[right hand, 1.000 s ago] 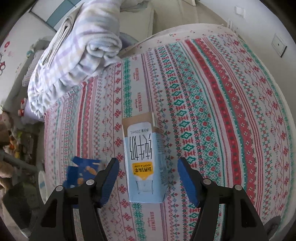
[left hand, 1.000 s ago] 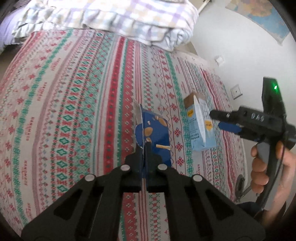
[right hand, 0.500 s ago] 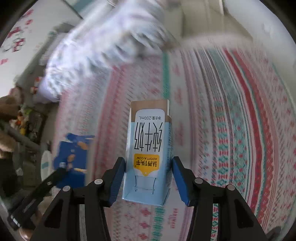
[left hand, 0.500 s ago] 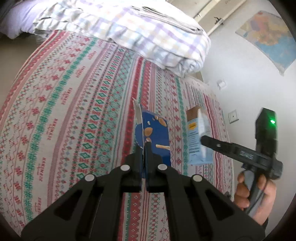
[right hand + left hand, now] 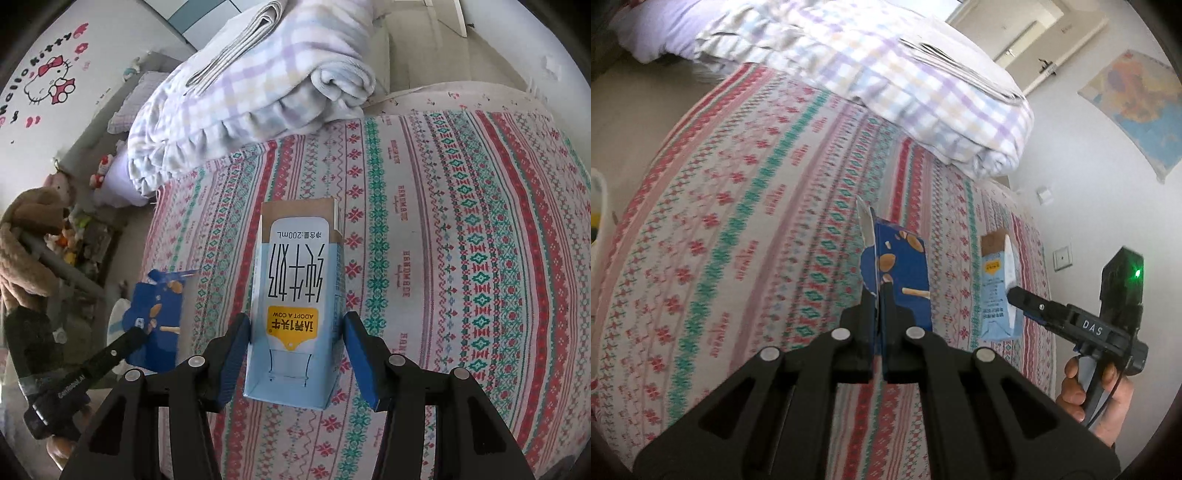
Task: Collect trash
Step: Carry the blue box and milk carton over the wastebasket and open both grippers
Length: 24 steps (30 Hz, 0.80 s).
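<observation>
Left wrist view is showing the left tongs [image 5: 878,295] clenched on the edge of a dark blue snack box [image 5: 905,273], which is standing up off the patterned bedspread [image 5: 738,221] with its torn flap pointing upward. To the right in this view, a light blue milk carton [image 5: 995,291] is being held above the bed by the right tongs [image 5: 1012,295], and the hand [image 5: 1089,391] gripping their handle is showing at the frame's lower right, with a green light glowing on the unit above it. A folded checked blanket [image 5: 886,74] is lying across the far part of the bed, and a map poster [image 5: 1137,107] is hanging on the white wall.

Right wrist view is showing the right tongs [image 5: 295,354] grasping the milk carton [image 5: 297,295] by its two sides; the blue pads [image 5: 232,362] are pressing on the carton's lower end, having just been closing in on it. The carton's brown top is pointing away from the camera and its printed face is reading upside down. At the left, the left tongs [image 5: 142,328] are holding the snack box [image 5: 159,317] out near the bed's edge. A cartoon cat sticker [image 5: 51,81] is showing on the wall, and a brown plush toy [image 5: 26,243] is sitting beside the bed.
</observation>
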Motion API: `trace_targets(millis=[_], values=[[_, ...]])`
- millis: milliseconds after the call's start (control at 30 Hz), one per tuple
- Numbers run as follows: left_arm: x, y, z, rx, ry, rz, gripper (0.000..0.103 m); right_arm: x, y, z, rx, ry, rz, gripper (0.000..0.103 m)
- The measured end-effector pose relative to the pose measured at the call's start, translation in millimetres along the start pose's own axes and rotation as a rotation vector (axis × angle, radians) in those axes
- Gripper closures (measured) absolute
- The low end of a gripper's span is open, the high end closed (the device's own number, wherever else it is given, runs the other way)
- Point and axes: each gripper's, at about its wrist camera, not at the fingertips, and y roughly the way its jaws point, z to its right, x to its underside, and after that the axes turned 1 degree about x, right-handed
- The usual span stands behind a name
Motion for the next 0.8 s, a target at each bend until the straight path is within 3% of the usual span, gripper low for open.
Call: trace_targets(millis=[133,233,333,500,567,600,700,800], values=[[-12,-20,-33,0.001,-0.082,0.004,0.1,1,1,1,0.004,0.006,-0.005,0.05],[-29,-56,-82,0.012,-0.202,0.065,0.1,1,1,1,0.001,0.006,-0.004,0.05],[-42,-95,-133,-0.023,-0.296,0.147,0.099,0,2,0,-0.001,0.011,0.0,0.05],[-43,-145,-238,-0.262,-0.435,0.244,0.1,2,8,-6,-0.035,0.021,-0.018,0.05],[-37,-146,-263,-0.269,-0.506,0.228,0.1,4,11,-13,-0.04,0.006,-0.024,0.05],[-34,-142,-275,-0.229,-0.543,0.202,0.1,5,14,-19,-0.044,-0.003,-0.027,0.05],[-35,-131,-282,-0.182,-0.549,0.165,0.1,9,19,-33,-0.078,-0.01,-0.039,0.05],[-36,-126,-276,-0.216,-0.533,0.157,0.1,14,23,-48,-0.094,-0.025,-0.035,0.05]])
